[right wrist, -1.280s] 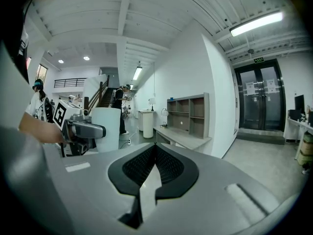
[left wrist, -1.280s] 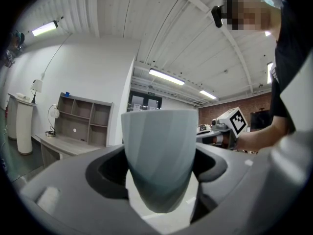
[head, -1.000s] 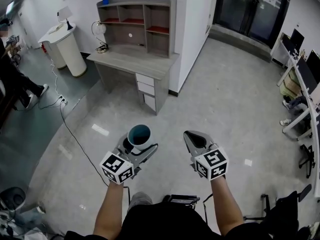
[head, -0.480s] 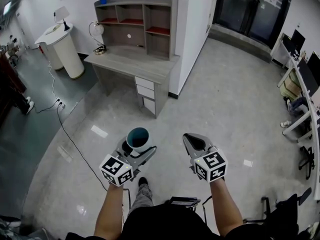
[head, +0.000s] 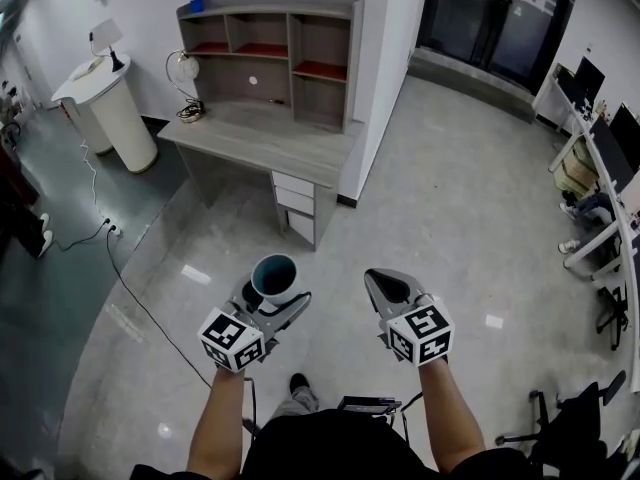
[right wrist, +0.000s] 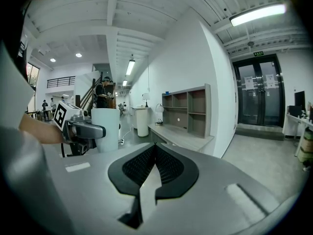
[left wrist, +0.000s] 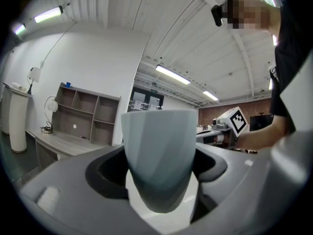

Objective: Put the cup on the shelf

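A pale cup with a teal inside stands upright between the jaws of my left gripper, which is shut on it. In the left gripper view the cup fills the middle, held by its lower body. My right gripper hovers beside it at the same height, shut with nothing in it; its jaws meet at the tips. The wooden shelf unit sits on a grey desk against the wall, well ahead of both grippers. Its cubbies look mostly bare, with red boards in some.
A white round bin stands left of the desk, a lamp on the desk's left end. A cable runs across the floor on the left. Glass doors are far right, office chairs and desks along the right edge.
The view has moved forward and turned slightly; the desk and shelf have shifted a little left in the head view. Both grippers keep their pose, the cup still held.
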A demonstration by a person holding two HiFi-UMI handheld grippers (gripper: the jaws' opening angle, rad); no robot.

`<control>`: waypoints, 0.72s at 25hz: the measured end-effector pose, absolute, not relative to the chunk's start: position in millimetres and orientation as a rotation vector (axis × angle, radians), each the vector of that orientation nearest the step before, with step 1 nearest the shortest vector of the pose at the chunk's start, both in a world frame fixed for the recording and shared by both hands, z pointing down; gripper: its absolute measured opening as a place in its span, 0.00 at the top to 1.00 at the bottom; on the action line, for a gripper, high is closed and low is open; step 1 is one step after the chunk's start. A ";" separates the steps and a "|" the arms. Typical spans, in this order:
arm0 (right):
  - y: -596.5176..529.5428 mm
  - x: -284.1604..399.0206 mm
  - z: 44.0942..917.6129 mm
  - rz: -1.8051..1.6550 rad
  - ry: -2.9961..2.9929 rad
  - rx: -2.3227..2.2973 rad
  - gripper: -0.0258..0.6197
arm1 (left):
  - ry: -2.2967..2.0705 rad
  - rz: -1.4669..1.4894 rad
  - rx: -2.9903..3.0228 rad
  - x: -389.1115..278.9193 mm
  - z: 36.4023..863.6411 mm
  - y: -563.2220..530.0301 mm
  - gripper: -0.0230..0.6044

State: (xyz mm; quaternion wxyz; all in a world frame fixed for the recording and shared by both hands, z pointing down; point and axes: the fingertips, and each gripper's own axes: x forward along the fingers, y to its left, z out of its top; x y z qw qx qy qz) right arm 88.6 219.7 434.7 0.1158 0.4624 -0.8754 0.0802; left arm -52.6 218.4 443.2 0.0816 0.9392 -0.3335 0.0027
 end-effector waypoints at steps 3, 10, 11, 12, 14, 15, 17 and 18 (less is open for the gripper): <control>198.6 70.2 437.4 0.238 -2.550 1.377 0.94 | -0.974 0.013 2.816 -72.1 444.9 193.6 0.37; 160.9 29.6 439.6 0.245 -2.529 1.405 0.94 | -0.921 0.031 2.839 -109.4 447.6 154.4 0.38; 156.0 23.0 439.9 0.245 -2.529 1.400 0.94 | -0.923 0.029 2.837 -115.1 447.6 148.9 0.38; 151.2 16.7 440.3 0.245 -2.530 1.392 0.94 | -0.926 0.026 2.833 -120.6 447.9 143.6 0.38; 143.0 6.3 442.2 0.252 -2.528 1.377 0.94 | -0.930 0.021 2.823 -130.2 449.6 135.5 0.37; 139.5 2.7 443.4 0.256 -2.525 1.371 0.94 | -0.932 0.017 2.818 -134.1 451.0 132.7 0.37; 132.3 -2.7 445.2 0.259 -2.523 1.362 0.94 | -0.939 0.007 2.806 -140.6 454.4 127.3 0.37; 128.5 -5.1 446.0 0.259 -2.523 1.358 0.94 | -0.944 0.004 2.800 -143.2 456.4 124.2 0.37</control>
